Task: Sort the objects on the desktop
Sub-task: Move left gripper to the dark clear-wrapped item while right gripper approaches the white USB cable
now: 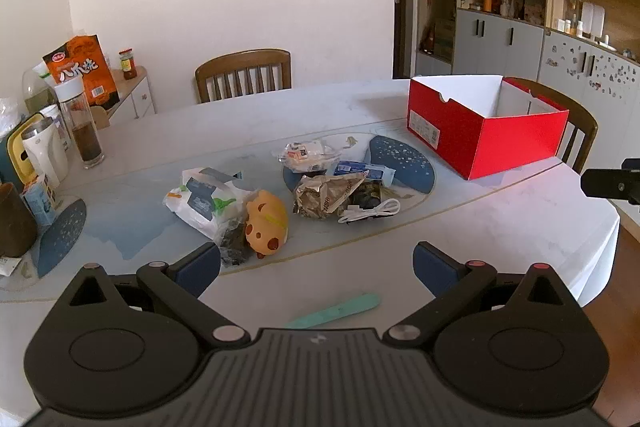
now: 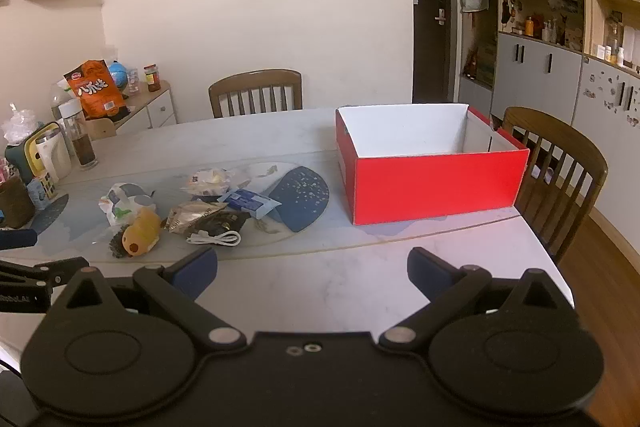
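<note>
A heap of small objects lies mid-table: a yellow spotted toy (image 1: 267,223), a white wipes pack (image 1: 204,201), a crumpled foil wrapper (image 1: 326,195), a white cable (image 1: 370,211), a blue-white packet (image 1: 364,170) and a clear snack bag (image 1: 302,153). A mint green stick (image 1: 334,311) lies just in front of my left gripper (image 1: 316,267), which is open and empty. An open red box (image 2: 432,167) with a white inside stands at the right. My right gripper (image 2: 312,273) is open and empty, short of the box. The toy (image 2: 141,230) and cable (image 2: 216,239) show left of it.
Bottles, a kettle (image 1: 44,151), an orange snack bag (image 1: 82,69) and cartons crowd the table's left end. Wooden chairs stand behind the table (image 1: 244,73) and at the right (image 2: 560,171). Blue placemats (image 2: 300,197) lie under the heap. The table edge drops off at right.
</note>
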